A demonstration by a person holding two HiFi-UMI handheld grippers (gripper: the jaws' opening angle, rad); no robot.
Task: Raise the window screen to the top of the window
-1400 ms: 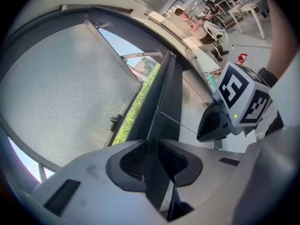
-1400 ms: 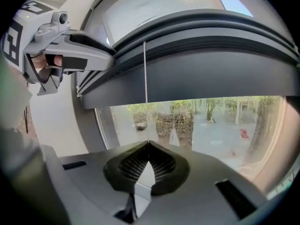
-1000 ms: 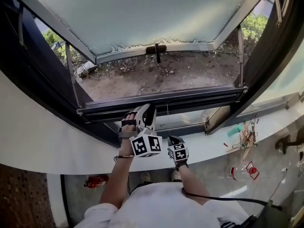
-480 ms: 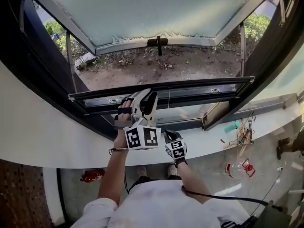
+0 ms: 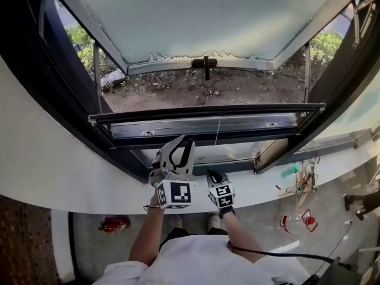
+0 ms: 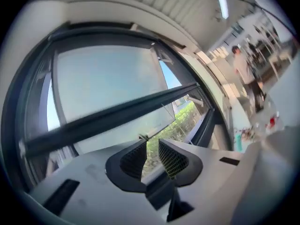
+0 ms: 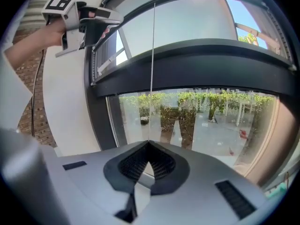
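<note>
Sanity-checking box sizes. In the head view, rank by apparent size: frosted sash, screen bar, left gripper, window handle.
1. frosted sash
2. screen bar
3. left gripper, though its nearness to the camera inflates it
4. window handle, clearly smallest

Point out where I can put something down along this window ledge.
Bare: the white ledge left of the left gripper, and the stretch between the right gripper, holding the pull cord, and the teal object. Crowded: around that object, among tangled wires.

Overhead plus two low, facing window (image 5: 59, 70)
</note>
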